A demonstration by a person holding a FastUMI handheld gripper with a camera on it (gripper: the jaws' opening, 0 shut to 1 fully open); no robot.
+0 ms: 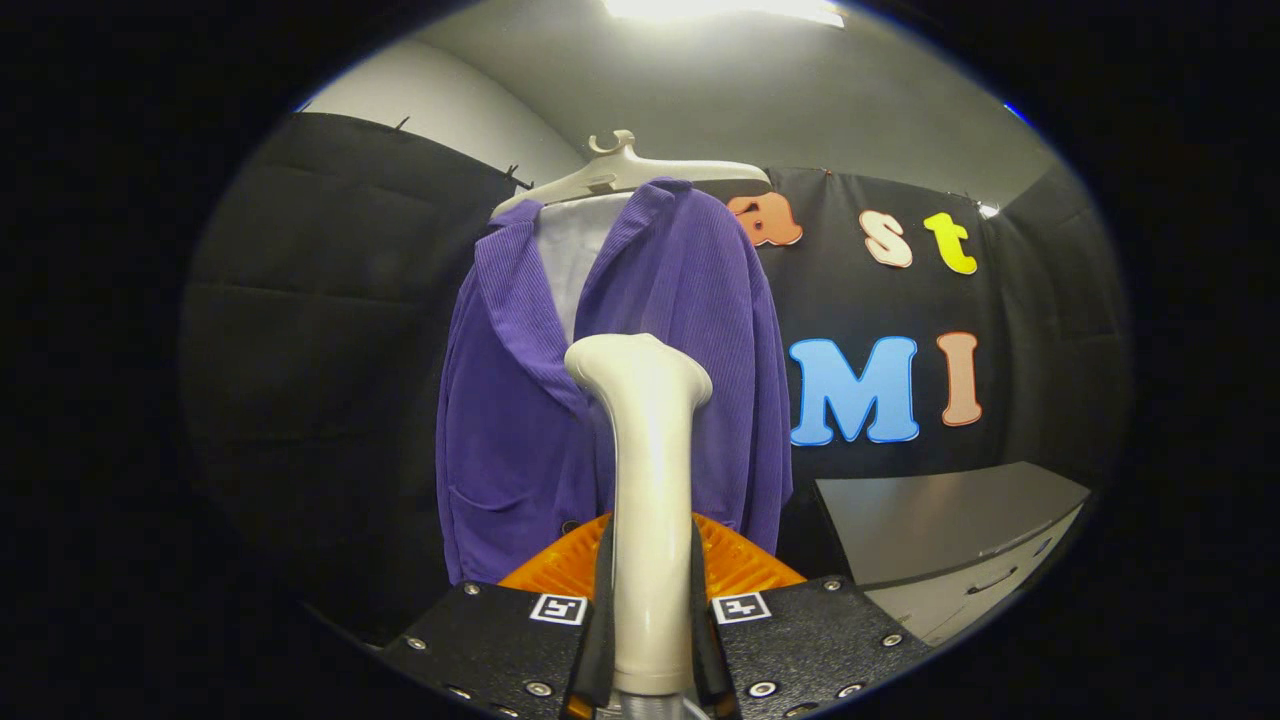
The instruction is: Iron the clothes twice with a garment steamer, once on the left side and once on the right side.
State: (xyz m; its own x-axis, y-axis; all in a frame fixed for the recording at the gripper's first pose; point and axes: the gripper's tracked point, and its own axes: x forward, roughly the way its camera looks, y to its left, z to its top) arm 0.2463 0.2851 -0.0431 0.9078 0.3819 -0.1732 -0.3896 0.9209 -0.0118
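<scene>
A cream-white garment steamer (648, 470) stands upright between my fingers, and my gripper (650, 600) is shut on its handle. Its flared head rises just ahead of me and points at a purple ribbed jacket (520, 430). The jacket hangs on a pale hanger (625, 170) over a light inner shirt (570, 250). The steamer head sits in front of the jacket's middle, near the lapel; I cannot tell whether it touches the cloth. The steamer hides part of the jacket's front.
A grey cabinet (950, 520) with a drawer handle stands to the right of the jacket, low down. Black cloth walls close in behind and on the left. A ceiling light (720, 10) glows overhead.
</scene>
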